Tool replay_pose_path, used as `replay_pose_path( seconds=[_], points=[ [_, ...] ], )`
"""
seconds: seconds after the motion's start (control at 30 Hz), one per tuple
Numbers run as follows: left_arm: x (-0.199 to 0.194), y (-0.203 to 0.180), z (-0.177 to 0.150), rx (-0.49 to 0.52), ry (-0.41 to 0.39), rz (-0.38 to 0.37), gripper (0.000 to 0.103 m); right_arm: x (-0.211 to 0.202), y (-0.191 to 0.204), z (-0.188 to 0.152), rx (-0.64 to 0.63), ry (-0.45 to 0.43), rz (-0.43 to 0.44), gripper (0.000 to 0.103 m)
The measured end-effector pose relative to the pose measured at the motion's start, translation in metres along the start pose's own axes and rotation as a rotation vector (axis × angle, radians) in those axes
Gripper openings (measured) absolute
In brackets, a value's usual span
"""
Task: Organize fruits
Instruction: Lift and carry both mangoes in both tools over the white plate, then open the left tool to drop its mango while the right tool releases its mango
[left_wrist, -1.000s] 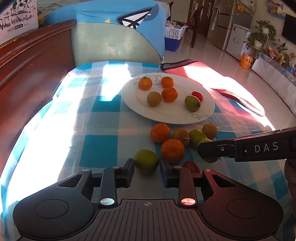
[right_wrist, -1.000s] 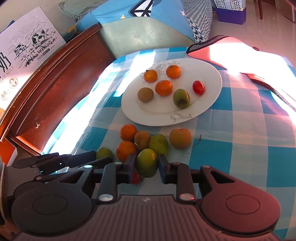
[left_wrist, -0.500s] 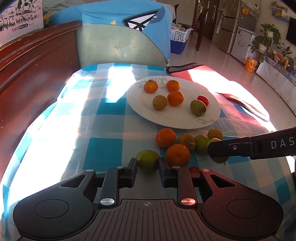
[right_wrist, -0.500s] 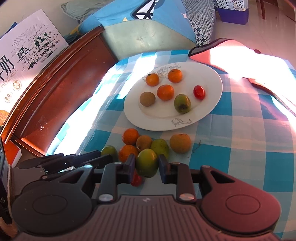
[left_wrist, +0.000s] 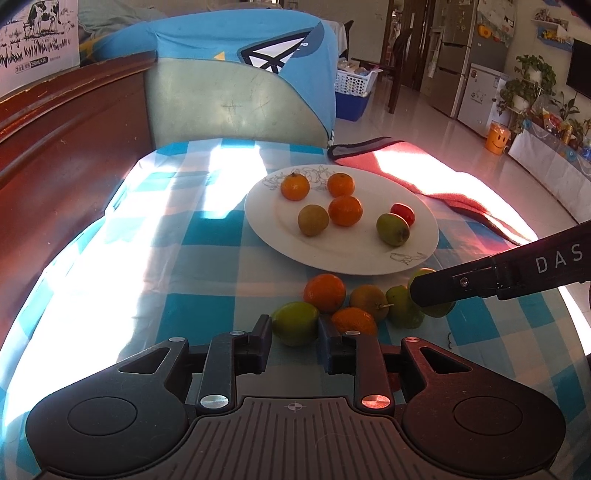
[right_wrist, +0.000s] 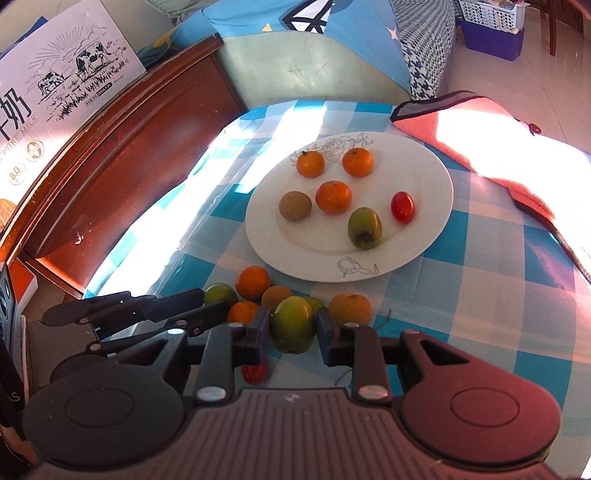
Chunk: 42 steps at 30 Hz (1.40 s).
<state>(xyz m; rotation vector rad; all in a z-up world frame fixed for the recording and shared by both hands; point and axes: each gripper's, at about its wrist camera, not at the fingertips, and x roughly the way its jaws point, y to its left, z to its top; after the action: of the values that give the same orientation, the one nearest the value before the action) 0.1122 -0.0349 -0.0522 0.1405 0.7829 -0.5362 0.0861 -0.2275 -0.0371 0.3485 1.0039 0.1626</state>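
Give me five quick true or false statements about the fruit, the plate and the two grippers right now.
1. The plate holds six fruits. True.
2. The right gripper is empty. False: it is shut on a green fruit.
3. The left gripper is clamped on a green fruit. True.
4. The red tomato on the plate touches an orange. False: it lies apart, near the rim.
5. All the fruit is on the plate. False: a cluster lies on the checked cloth in front of it.

Blue-checked tablecloth (left_wrist: 207, 306) carries white plate (left_wrist: 332, 254), loose fruit cluster (left_wrist: 364, 301), red cloth (left_wrist: 424, 170).
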Motion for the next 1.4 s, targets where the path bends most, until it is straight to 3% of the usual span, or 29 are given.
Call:
replay_pose_path(
  seconds=[0.43,0.67,0.9,1.4],
  points=[
    [0.003,0.001,0.005,-0.057,-0.019,0.004,0.026,0.003,-0.01,0.016,0.026,-0.013,0.013,0.027],
    [-0.007,0.011,0.022,-0.156,-0.05,-0.001,0.026,0.0,-0.018,0.028,0.059,-0.04,0.042,0.027],
    [0.0,0.006,0.046,-0.18,-0.075,-0.024,0.026,0.001,-0.03,0.038,0.102,-0.062,0.034,0.027],
    [0.045,-0.017,0.067,-0.127,-0.023,-0.018,0.026,0.019,-0.051,0.063,0.186,-0.117,0.001,0.027]
  ],
)
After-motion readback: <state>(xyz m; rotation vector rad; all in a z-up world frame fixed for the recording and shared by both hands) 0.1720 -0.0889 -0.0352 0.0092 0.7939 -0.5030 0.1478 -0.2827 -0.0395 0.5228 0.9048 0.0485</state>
